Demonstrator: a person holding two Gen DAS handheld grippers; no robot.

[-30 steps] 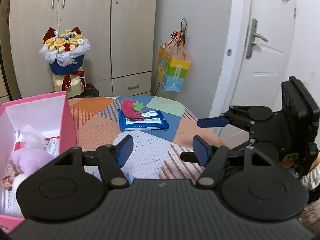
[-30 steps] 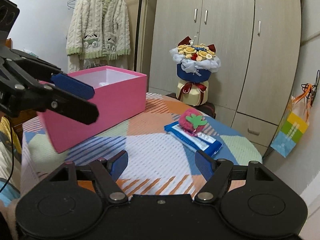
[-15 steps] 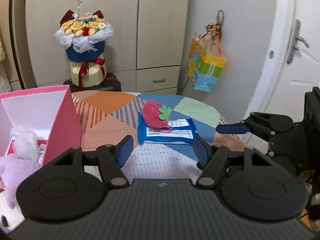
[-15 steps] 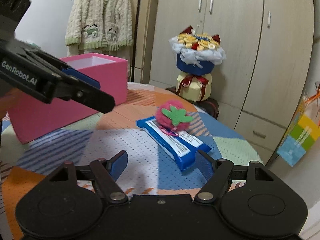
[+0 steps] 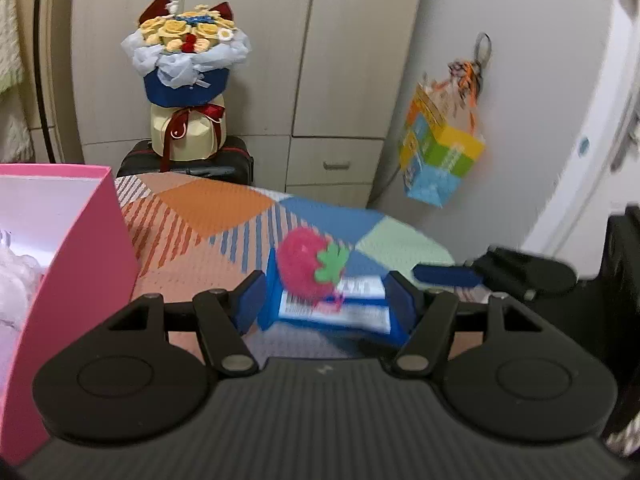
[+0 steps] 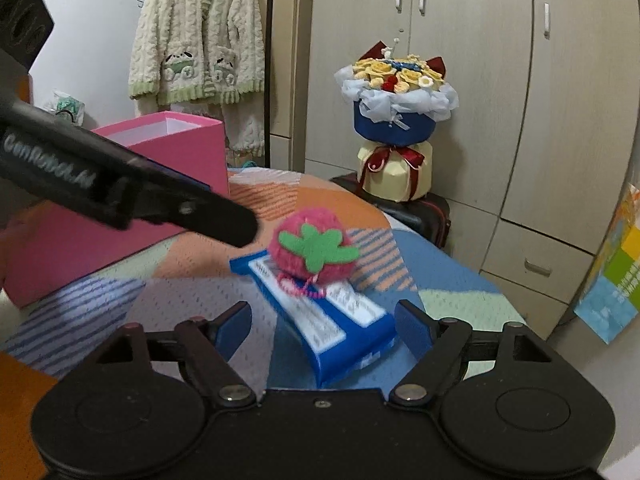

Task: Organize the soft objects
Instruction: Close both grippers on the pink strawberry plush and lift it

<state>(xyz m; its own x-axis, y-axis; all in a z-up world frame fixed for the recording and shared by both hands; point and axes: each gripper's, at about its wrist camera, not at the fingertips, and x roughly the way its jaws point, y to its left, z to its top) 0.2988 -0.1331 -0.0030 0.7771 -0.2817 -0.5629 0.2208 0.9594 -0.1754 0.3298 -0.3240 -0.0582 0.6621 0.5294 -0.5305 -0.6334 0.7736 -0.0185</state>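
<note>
Left wrist view: the left gripper [image 5: 326, 300] has closed in on the blue wet-wipe pack [image 5: 336, 312], which half a second ago lay well ahead on the patterned tabletop [image 5: 212, 208]. Its fingers [image 5: 250, 300] stand apart on either side of the pack, not pressing on it. The plush strawberry [image 5: 306, 270] sits on top of the pack. The pink box [image 5: 80, 256], open, with soft toys inside, stands to the left. The right gripper [image 5: 448, 276] reaches in from the right.

Right wrist view: the right gripper [image 6: 322, 330] has also advanced; its fingers [image 6: 412, 330] are opening and hold nothing, with the near end of the pack between them. The left gripper's arm crosses from the left, its tip just beside the strawberry. Both hands now look placed for a pickup, likely bound for the box
</note>
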